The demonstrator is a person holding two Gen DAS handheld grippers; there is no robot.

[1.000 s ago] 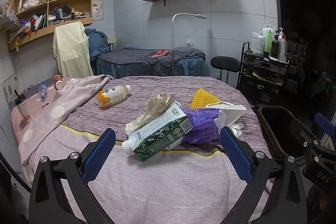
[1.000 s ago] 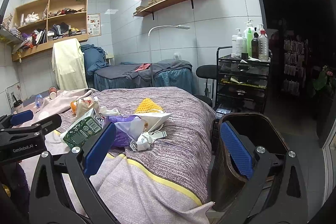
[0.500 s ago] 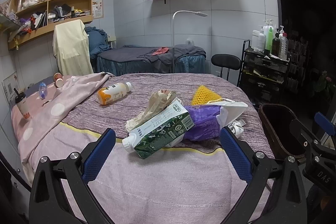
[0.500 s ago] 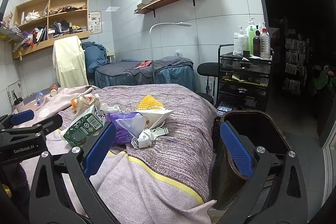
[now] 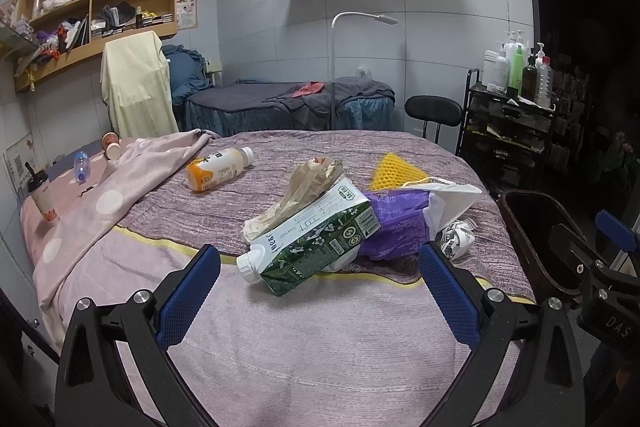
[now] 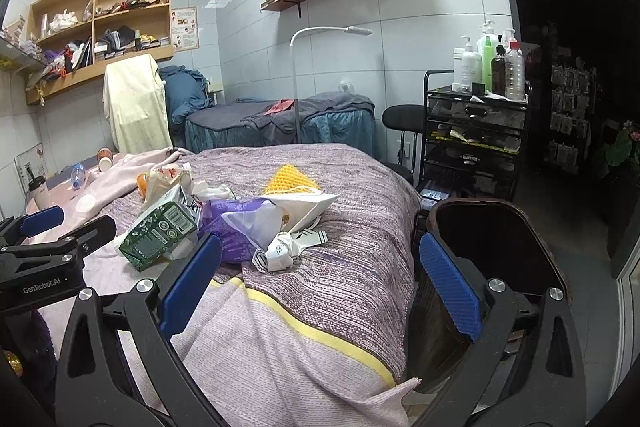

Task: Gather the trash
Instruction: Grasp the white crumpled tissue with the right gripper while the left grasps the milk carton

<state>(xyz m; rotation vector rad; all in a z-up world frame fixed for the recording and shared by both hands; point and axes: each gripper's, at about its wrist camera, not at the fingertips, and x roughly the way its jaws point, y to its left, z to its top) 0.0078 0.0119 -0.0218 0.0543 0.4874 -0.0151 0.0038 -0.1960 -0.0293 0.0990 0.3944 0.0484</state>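
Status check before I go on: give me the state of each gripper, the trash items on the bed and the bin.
left gripper: open, empty
right gripper: open, empty
green carton: on its side, capped
orange bottle: lying flat, capped
brown paper bag: crumpled
purple bag: slumped under white bag
white bag: lying crumpled on bed
paper wad: balled up
yellow foam net: lying flat
bin: upright, open; contents unseen

Left tongs [image 5: 319, 290] wide open, empty; right tongs [image 6: 320, 282] likewise
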